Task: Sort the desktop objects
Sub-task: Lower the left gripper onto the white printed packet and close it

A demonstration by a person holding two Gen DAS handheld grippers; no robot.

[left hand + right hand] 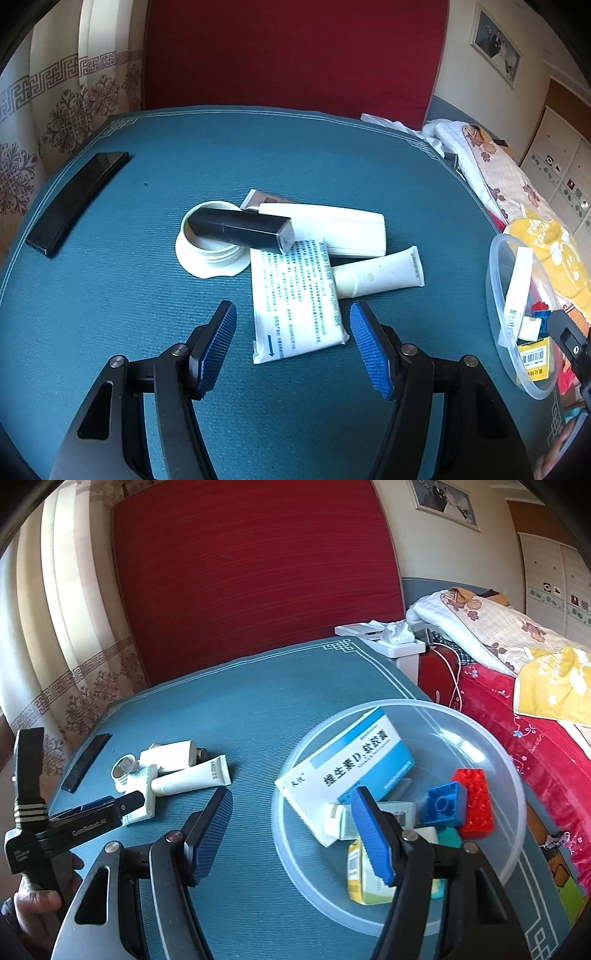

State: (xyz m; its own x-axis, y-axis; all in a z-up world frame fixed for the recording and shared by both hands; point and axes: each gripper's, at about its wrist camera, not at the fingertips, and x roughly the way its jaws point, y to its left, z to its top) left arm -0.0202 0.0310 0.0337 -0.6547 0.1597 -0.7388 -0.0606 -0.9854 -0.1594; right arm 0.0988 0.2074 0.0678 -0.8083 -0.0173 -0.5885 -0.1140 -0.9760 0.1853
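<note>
While the left claw [293, 347] hangs wide open and empty over the desk [147, 295], the white tissue pack [295, 295] lies flat directly ahead of it, its near end already between the blue pads but not touched by either. Beyond the pack, a black case [240, 229] rests across a white jar lid [210, 251], and a white box [332, 229] and a white tube [376, 273] lie against the pack's far end.

The right claw [291, 834], likewise open and holding nothing, hovers at the near rim of the clear bowl [461, 720], which already holds a blue-and-white medicine box [354, 760], a blue brick [443, 805] and a red brick [476, 801].

Likely faults from this position:
- The pack is soft; a shallow pinch could let it slip or fold.
- The black case seems to overlap its far end, so lifting may drag or tip the pile.
- A low approach may catch a pad on the desk mat.
</note>
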